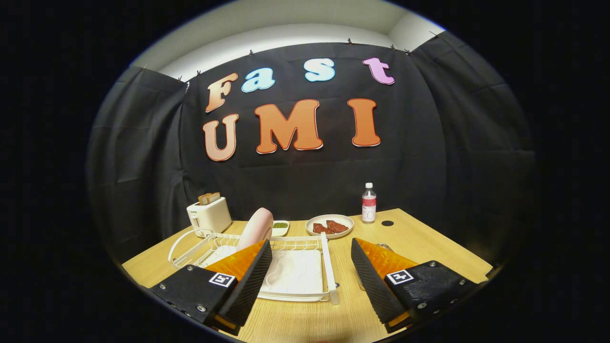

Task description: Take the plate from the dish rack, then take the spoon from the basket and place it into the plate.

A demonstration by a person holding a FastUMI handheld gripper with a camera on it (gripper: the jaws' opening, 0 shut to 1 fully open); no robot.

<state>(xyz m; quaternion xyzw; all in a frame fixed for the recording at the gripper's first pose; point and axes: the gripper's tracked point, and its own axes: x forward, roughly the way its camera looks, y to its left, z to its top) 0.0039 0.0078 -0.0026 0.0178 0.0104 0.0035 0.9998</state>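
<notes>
Gripper sat lowest in frame w/ fingers spread wide apart, nothing between them, above the light wooden table. Just ahead, lower centre-left, white wire dish rack w/ a white drip tray; pale pink round plate stood on edge in its rear slots, just past the left finger. Behind rack: small white dish of green stuff, white plate of reddish-brown meat pieces. Centre-left: white toaster holding brown bread. Centre-right: clear plastic bottle w/ red label. Couldn't make out basket or spoon for certain.
</notes>
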